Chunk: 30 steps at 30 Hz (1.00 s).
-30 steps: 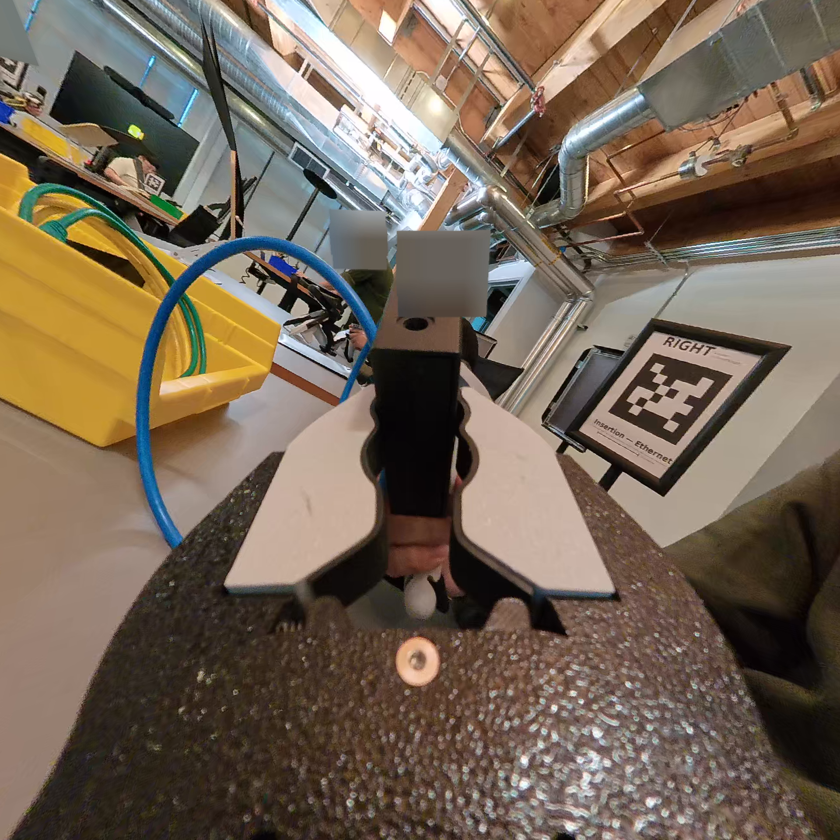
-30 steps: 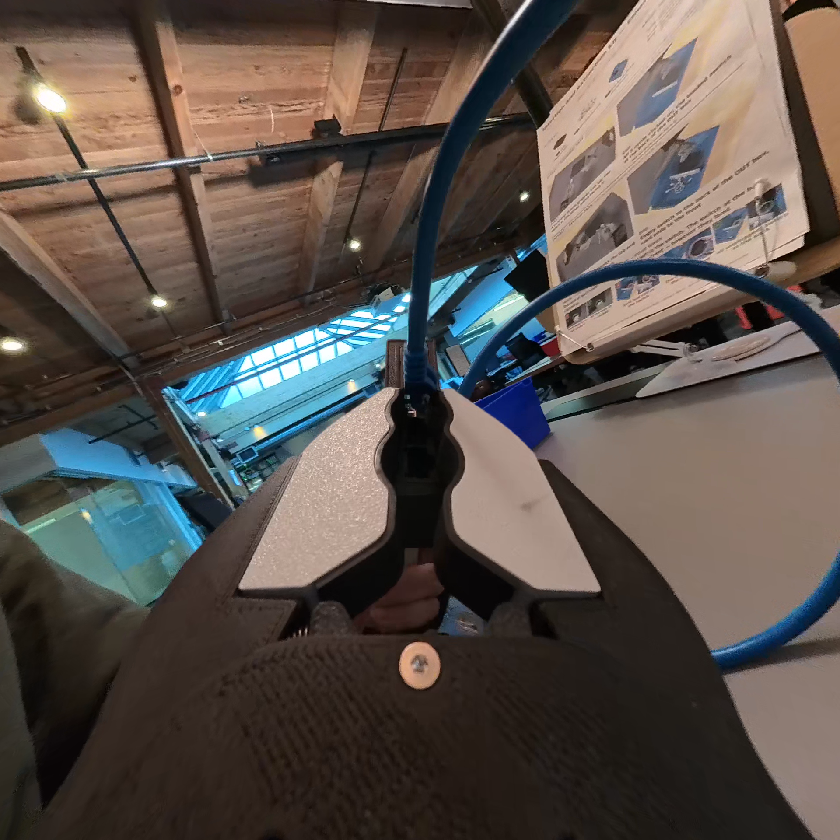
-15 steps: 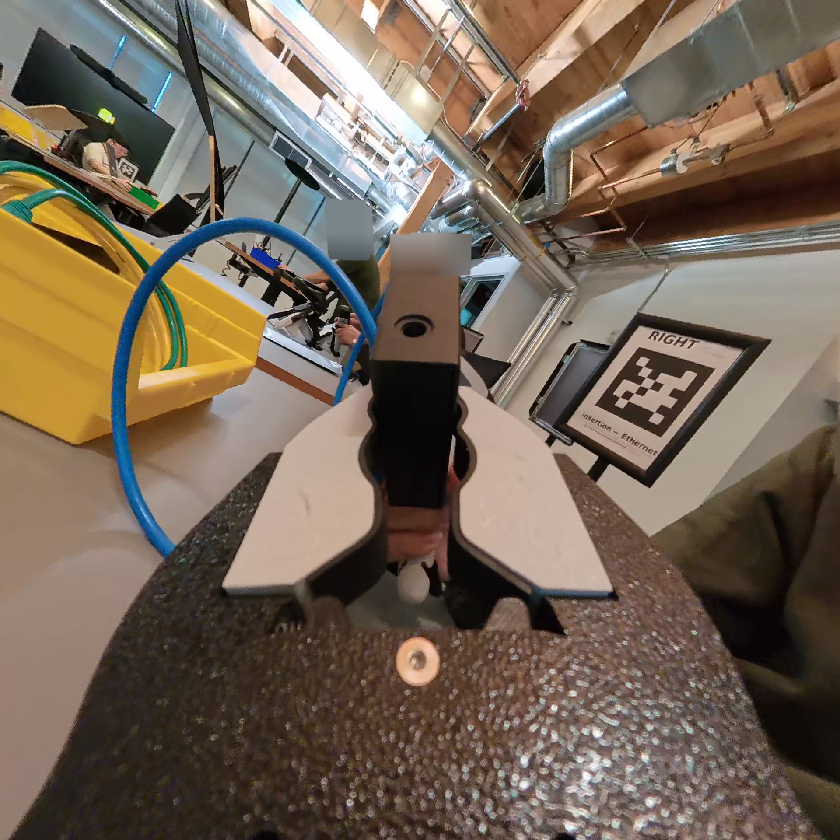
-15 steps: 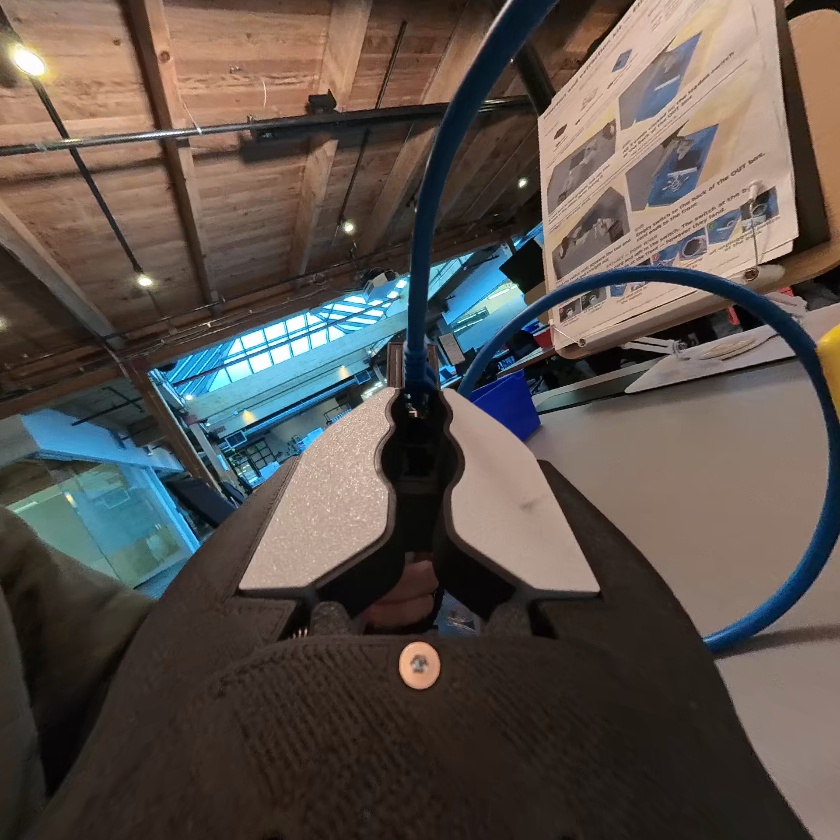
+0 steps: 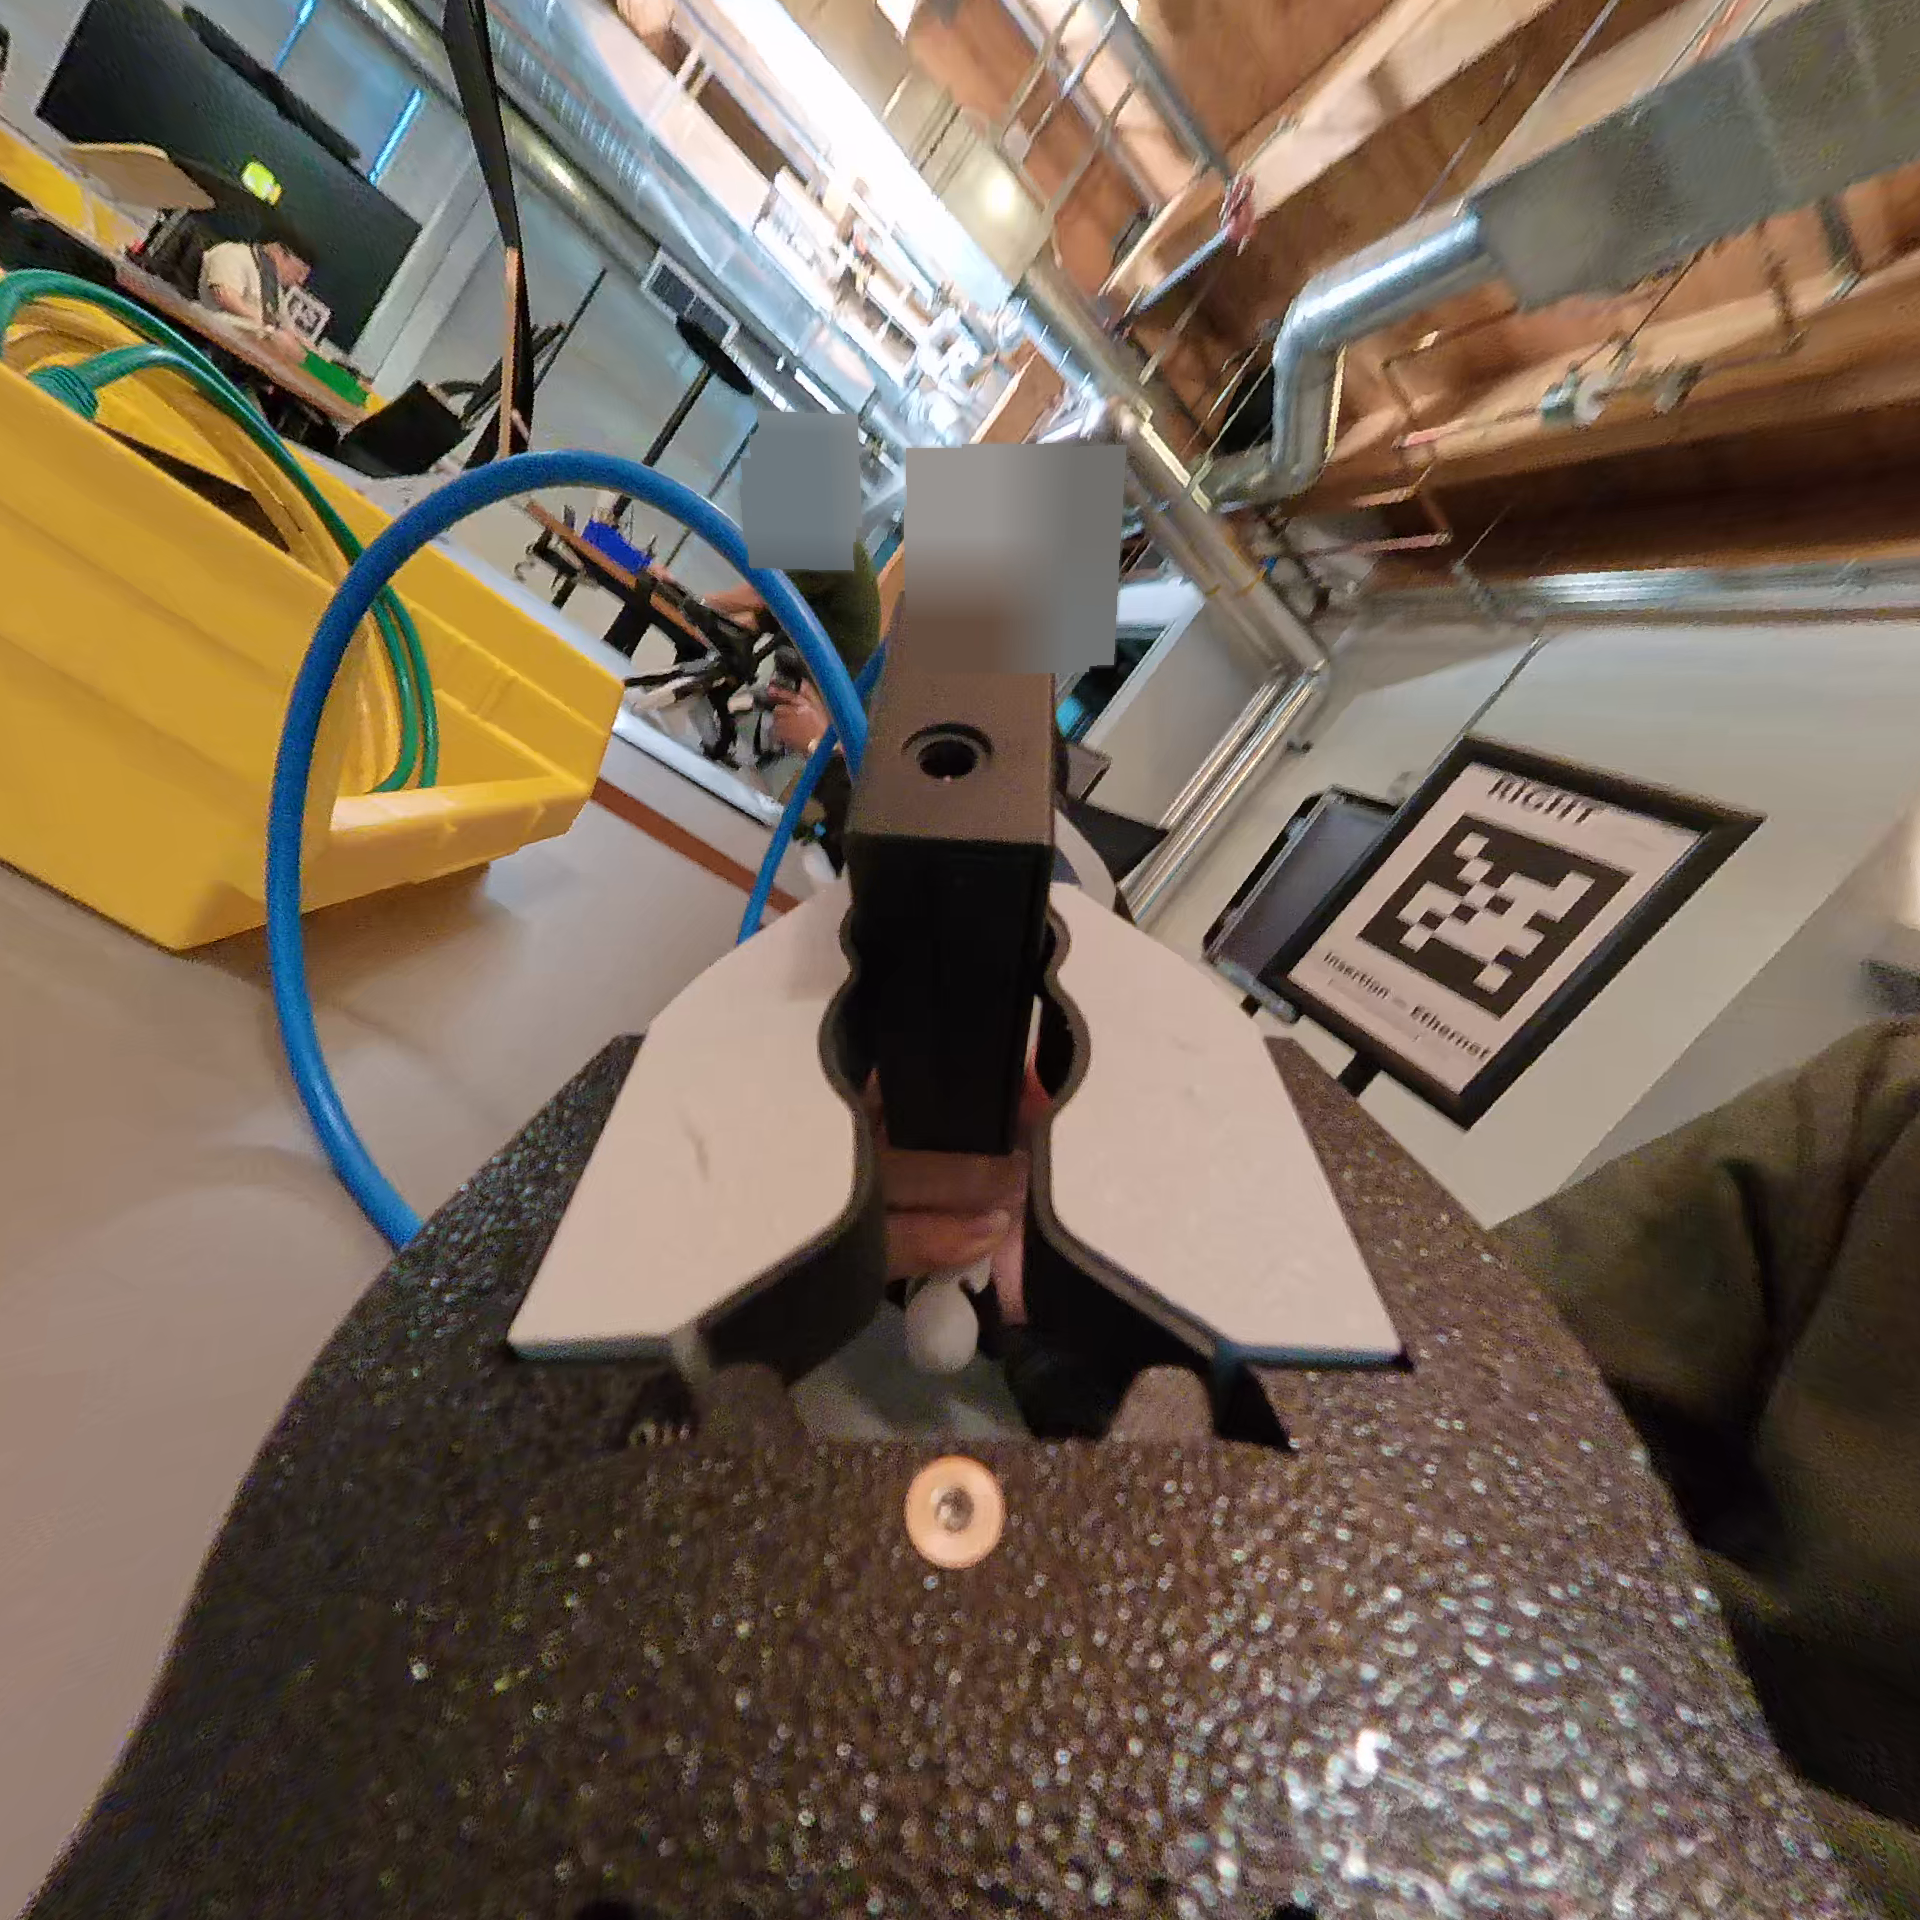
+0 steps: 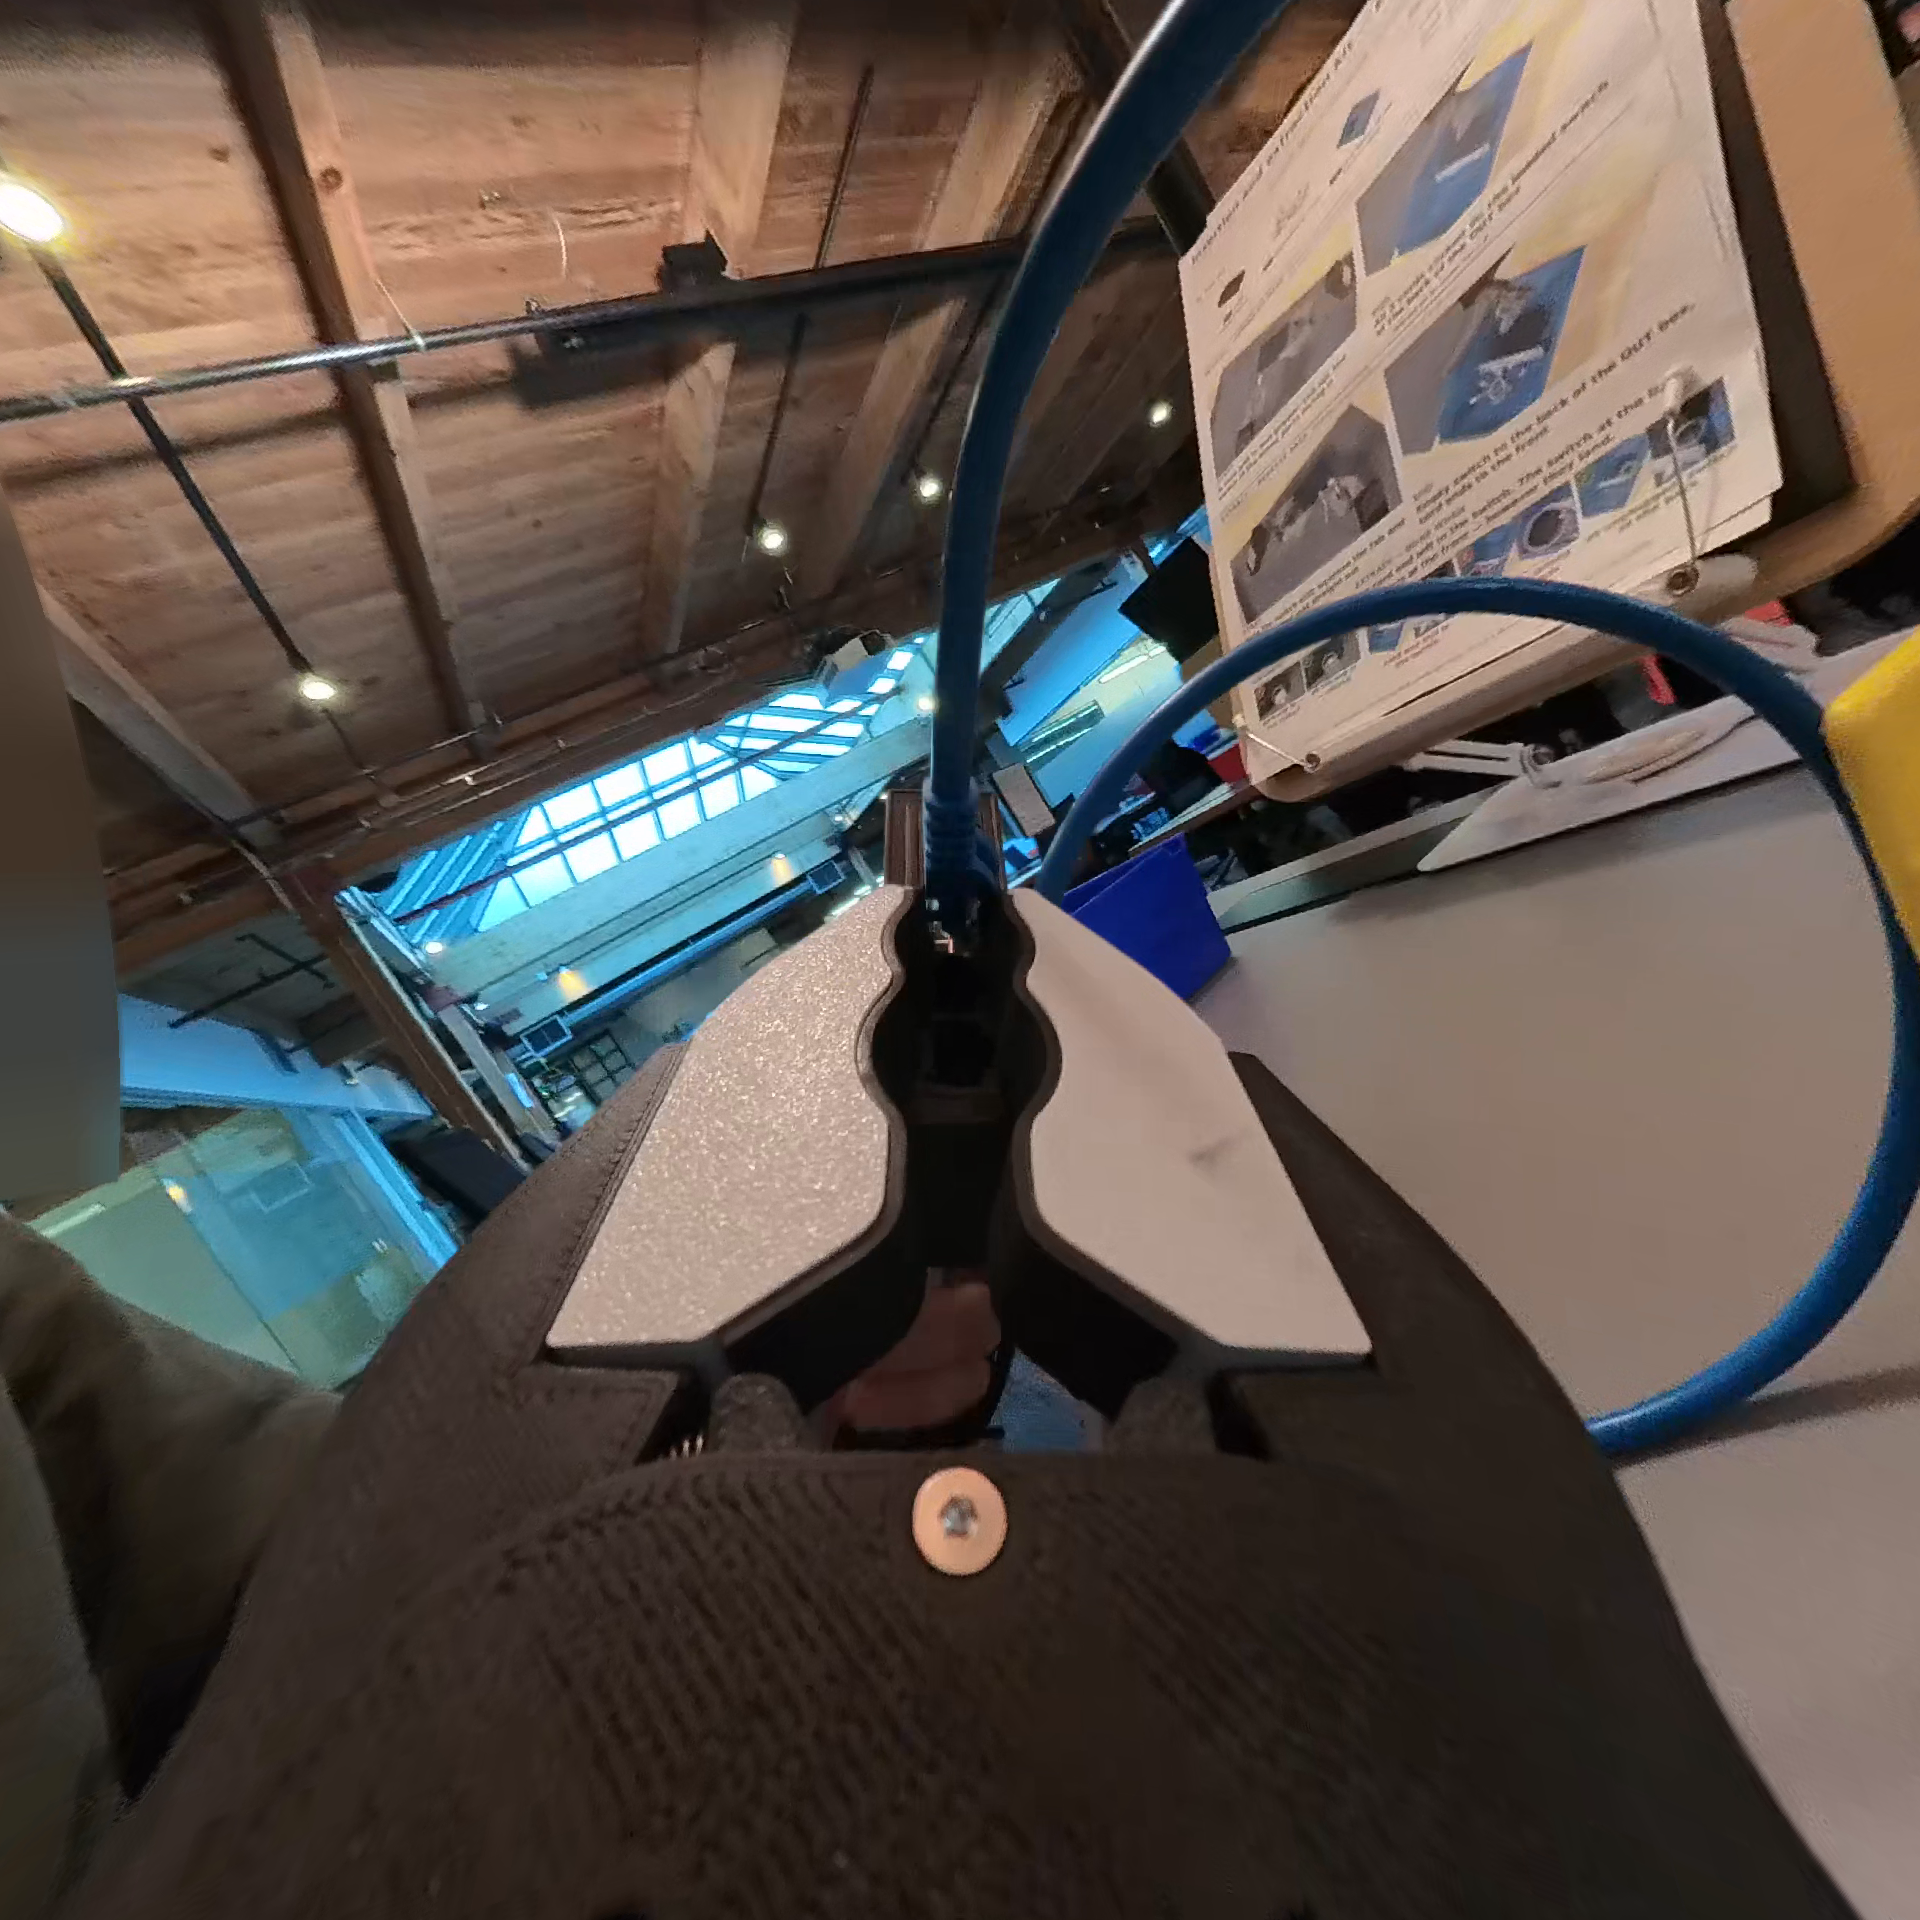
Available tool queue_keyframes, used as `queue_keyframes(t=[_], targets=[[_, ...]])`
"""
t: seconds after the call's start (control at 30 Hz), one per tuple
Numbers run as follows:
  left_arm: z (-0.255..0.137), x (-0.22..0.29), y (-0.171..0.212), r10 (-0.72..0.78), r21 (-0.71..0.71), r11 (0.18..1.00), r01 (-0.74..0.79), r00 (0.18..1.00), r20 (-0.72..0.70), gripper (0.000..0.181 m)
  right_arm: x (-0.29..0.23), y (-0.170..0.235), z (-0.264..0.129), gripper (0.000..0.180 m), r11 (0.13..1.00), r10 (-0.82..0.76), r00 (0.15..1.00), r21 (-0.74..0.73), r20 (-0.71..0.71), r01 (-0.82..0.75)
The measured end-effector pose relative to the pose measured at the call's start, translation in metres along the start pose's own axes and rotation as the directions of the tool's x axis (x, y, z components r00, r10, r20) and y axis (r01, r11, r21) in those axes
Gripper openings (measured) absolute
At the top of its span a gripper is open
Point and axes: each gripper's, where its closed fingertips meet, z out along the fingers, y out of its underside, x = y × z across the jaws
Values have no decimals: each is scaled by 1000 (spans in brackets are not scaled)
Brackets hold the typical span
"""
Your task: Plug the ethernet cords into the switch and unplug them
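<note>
My left gripper point(image 5: 951, 935) is shut on a black switch point(image 5: 951, 831), which stands between the fingers with a small end face and its round hole turned toward the camera. A blue ethernet cord point(image 5: 286, 831) loops over the table behind it. My right gripper point(image 6: 956, 904) is shut on the plug end of the blue cord point(image 6: 966, 623), which rises from the fingertips and arcs round to the table at the right. A dark part sits in the jaw gap behind the plug; I cannot tell what it is. A hand shows behind both grippers' fingers.
A yellow bin point(image 5: 208, 727) with coiled green and yellow cords point(image 5: 416, 675) stands on the grey table point(image 5: 156, 1195) at the left; its corner also shows in the right wrist view point(image 6: 1881, 769). A framed marker sign point(image 5: 1475, 914), an instruction sheet point(image 6: 1455, 364) and a blue bin point(image 6: 1143, 925) stand farther off.
Both grippers keep their hold. The right view has swung slightly, bringing the yellow bin's corner into its right edge. The blue loop has shifted a little in both views.
</note>
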Motion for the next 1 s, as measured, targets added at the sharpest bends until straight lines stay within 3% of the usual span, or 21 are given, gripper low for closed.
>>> queue_keyframes(t=[0.2,0.37,0.53,0.7,0.8,0.87,0.93,1.0], targets=[[-8,7,1,31,-124,992,-34,999,-25,27,-9,4,5,14,999,-4,1000,-51,31,6],[-10,9,-5,47,-52,997,-50,998,-52,27,-12,5,8,13,993,-79,997,-92,6,79],[-10,17,-5,134,-95,986,-140,989,-65,27,-21,3,7,13,992,-83,996,-95,38,87],[-11,22,-6,114,-82,989,-122,988,-100,27,-27,2,8,13,984,-139,989,-108,46,143],[-11,25,-5,-6,-82,997,-7,988,-157,28,-29,2,9,13,969,-195,980,-146,33,198],[-10,23,-3,28,-91,995,-41,990,-140,28,-26,2,7,13,962,-218,976,-161,19,218],[-9,25,-3,140,-103,983,-152,983,-115,27,-29,-2,8,14,983,-137,989,-114,52,142],[-19,8,-3,231,-138,964,-229,973,3,27,-35,-40,-3,11,995,11,992,93,127,-23]])
